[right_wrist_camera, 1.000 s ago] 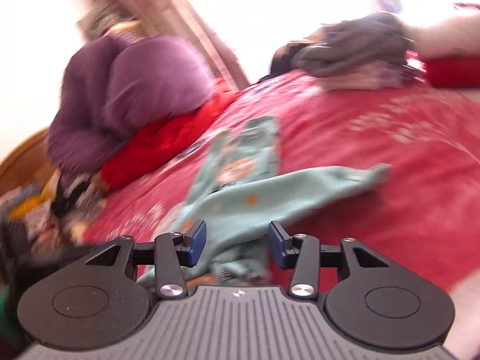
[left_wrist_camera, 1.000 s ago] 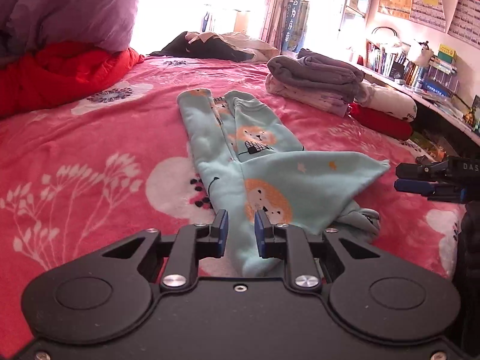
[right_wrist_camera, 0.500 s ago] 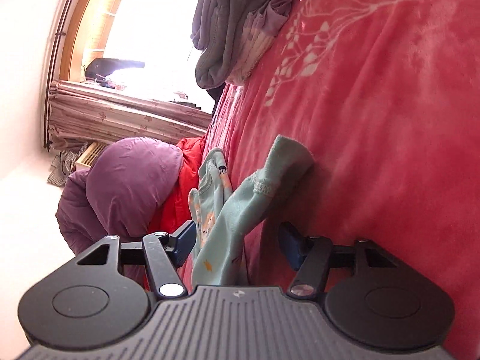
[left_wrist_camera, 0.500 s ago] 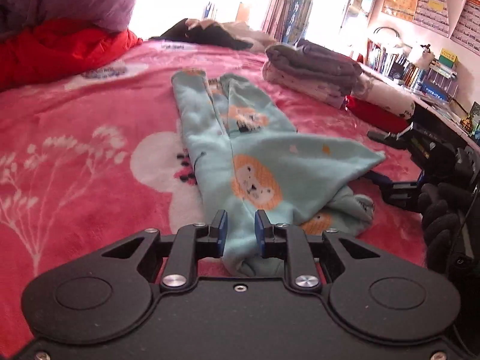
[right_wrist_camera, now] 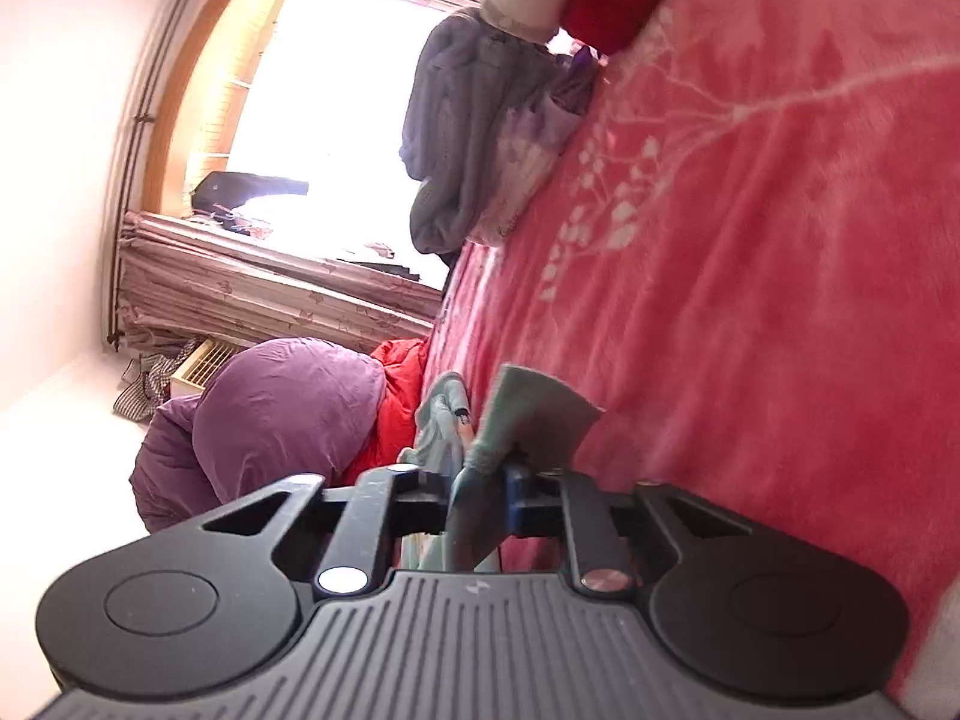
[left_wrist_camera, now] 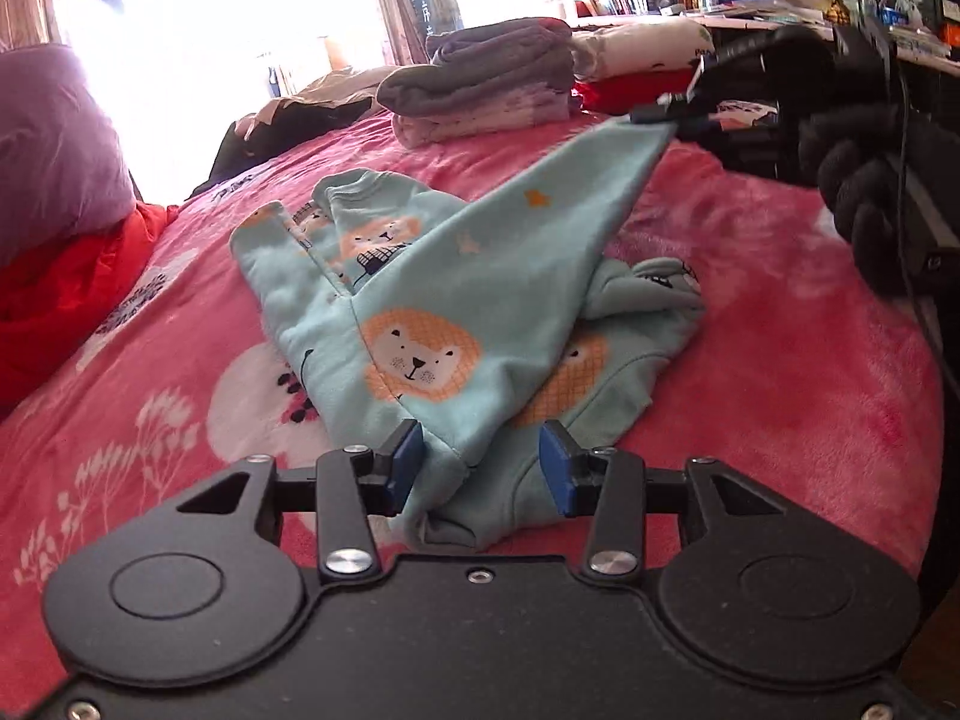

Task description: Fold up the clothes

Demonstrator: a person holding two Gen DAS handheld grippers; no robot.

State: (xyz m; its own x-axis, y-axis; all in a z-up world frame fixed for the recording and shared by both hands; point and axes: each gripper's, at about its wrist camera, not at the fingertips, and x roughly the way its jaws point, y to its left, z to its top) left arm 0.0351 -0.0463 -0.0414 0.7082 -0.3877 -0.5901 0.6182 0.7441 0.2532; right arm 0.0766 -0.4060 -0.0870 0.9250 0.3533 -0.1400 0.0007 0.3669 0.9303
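From my left wrist, my left gripper (left_wrist_camera: 480, 468) has just been spreading, its pads apart around the mint lion-print garment (left_wrist_camera: 420, 324) on the pink blanket (left_wrist_camera: 780, 360), while my right wrist shows my right gripper (right_wrist_camera: 480, 495) clamped on that garment's cuff (right_wrist_camera: 528, 414).

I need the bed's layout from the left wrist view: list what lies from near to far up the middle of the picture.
Left gripper, open around the hem → light blue lion-print garment on the pink blanket → folded grey and lilac clothes stack → bright window.
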